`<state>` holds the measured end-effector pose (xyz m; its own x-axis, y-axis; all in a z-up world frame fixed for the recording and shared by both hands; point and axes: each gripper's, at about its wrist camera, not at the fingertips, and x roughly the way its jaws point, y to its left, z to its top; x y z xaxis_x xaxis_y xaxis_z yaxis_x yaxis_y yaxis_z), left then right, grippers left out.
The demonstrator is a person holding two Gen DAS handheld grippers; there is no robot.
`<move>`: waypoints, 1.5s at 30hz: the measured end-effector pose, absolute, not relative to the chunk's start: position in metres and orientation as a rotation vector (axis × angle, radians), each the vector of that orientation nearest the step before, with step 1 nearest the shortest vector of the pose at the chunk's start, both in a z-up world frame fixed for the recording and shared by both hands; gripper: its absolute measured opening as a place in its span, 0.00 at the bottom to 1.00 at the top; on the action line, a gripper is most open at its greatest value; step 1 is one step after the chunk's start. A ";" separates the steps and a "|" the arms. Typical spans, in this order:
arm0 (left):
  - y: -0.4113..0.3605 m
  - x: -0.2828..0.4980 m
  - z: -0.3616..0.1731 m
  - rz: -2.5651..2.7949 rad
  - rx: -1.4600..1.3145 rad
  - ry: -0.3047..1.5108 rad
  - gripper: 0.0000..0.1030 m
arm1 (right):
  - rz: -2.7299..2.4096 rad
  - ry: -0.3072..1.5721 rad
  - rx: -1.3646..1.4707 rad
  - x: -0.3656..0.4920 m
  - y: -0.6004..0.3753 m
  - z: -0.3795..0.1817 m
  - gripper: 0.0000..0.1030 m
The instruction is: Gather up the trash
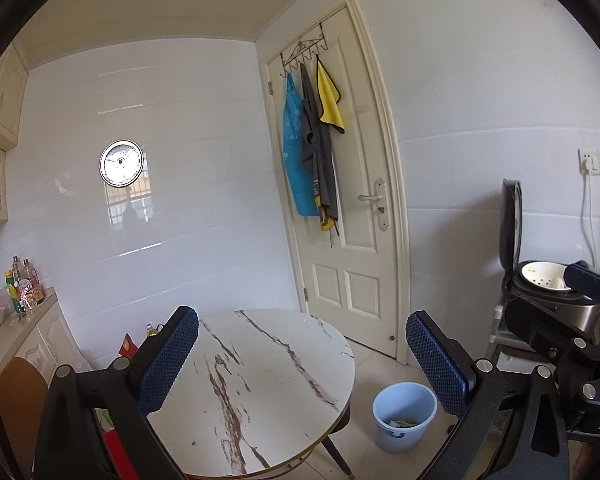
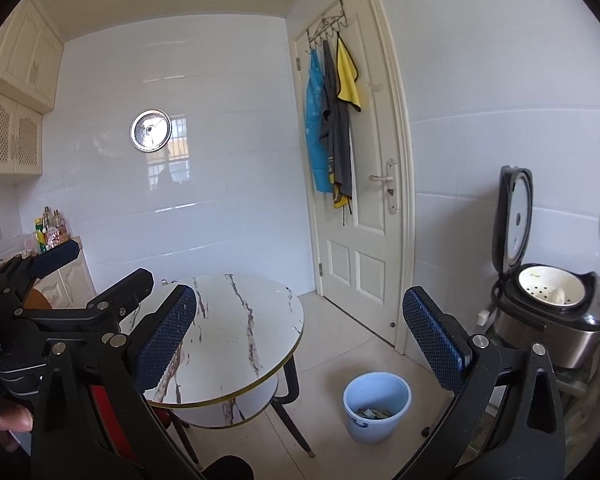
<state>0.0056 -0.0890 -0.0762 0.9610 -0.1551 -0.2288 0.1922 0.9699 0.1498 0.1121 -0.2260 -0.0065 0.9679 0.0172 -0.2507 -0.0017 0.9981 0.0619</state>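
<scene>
A light blue trash bucket (image 1: 404, 416) stands on the floor to the right of the round marble-patterned table (image 1: 260, 384), with some scraps of trash (image 1: 403, 424) in its bottom. It also shows in the right wrist view (image 2: 376, 408), with the trash (image 2: 374, 414) inside. My left gripper (image 1: 302, 360) is open and empty, held above the table. My right gripper (image 2: 300, 336) is open and empty, over the table's right edge (image 2: 240, 332). No trash shows on the tabletop.
A closed white door (image 1: 352, 208) with hanging aprons and a yellow cloth (image 1: 330, 100) is behind the table. An open rice cooker (image 2: 552, 304) stands on a rack at right. A counter with bottles (image 1: 24, 288) runs along the left. A wooden chair back (image 1: 18, 392) is at left.
</scene>
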 end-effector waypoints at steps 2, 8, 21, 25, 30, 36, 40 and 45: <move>-0.089 0.007 -0.077 -0.179 0.181 0.218 1.00 | 0.009 0.252 0.069 0.112 -0.231 -0.007 1.00; -0.092 0.013 -0.075 -0.185 0.197 0.222 0.99 | 0.014 0.252 0.091 0.113 -0.237 -0.009 1.00; -0.087 0.010 -0.081 -0.190 0.204 0.214 0.99 | 0.010 0.255 0.096 0.112 -0.237 -0.010 1.00; -0.083 0.010 -0.082 -0.191 0.204 0.215 0.99 | 0.010 0.256 0.097 0.112 -0.236 -0.010 1.00; -0.081 0.010 -0.081 -0.189 0.205 0.214 1.00 | 0.011 0.256 0.097 0.112 -0.236 -0.010 1.00; -0.080 0.010 -0.081 -0.190 0.205 0.215 1.00 | 0.010 0.256 0.096 0.112 -0.235 -0.010 1.00; -0.080 0.009 -0.081 -0.187 0.204 0.216 0.99 | 0.012 0.258 0.096 0.113 -0.235 -0.010 1.00; -0.079 0.009 -0.080 -0.187 0.203 0.217 0.99 | 0.012 0.258 0.096 0.113 -0.235 -0.010 1.00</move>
<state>0.0092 -0.0786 -0.0802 0.9595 -0.1611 -0.2312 0.2047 0.9623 0.1790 0.1133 -0.2348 -0.0102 0.9668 0.0242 -0.2544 0.0004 0.9953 0.0965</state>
